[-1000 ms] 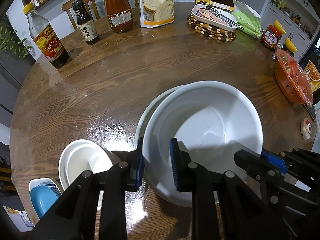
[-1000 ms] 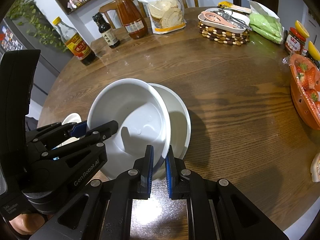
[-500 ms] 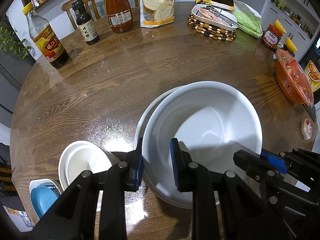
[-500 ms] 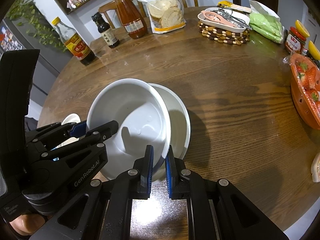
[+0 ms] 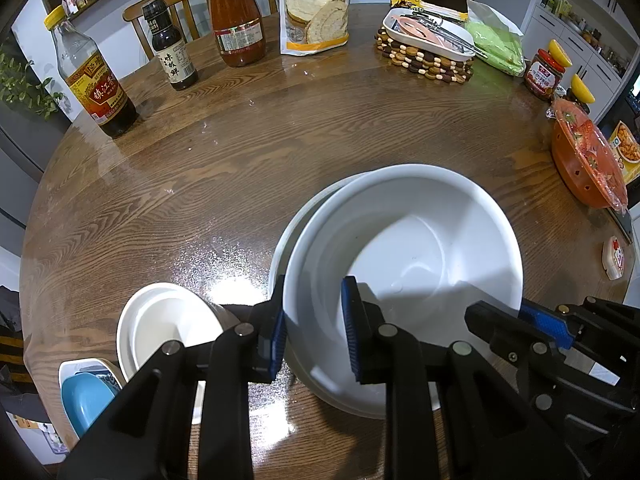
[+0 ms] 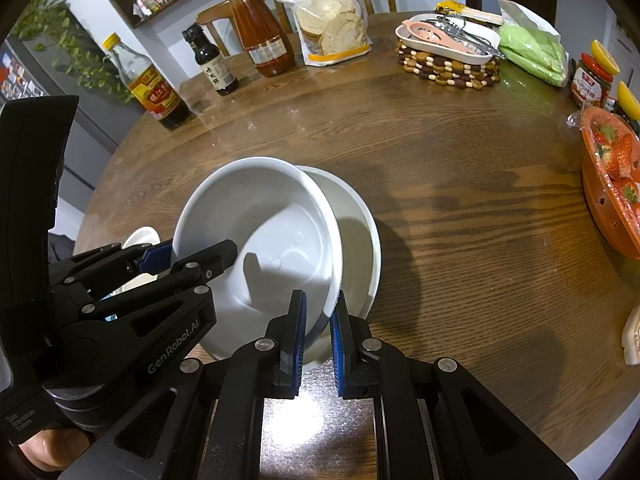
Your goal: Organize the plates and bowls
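White deep round bowl (image 6: 256, 240), empty, sits tilted at lower centre inside a second white round bowl (image 6: 356, 236) on the brown wooden round worktop (image 6: 460, 208). The right gripper (image 6: 318, 332) has its fingers (image 6: 298, 332) nearly closed, pinching the upper bowl's near rim. The left gripper (image 5: 314, 330) straddles the opposite rim, fingers (image 5: 352, 328) part open with a gap visible. "GenRobot.AI" is printed on the left gripper. At upper centre stands a flour bag (image 6: 330, 12) reading "低筋小麦粉".
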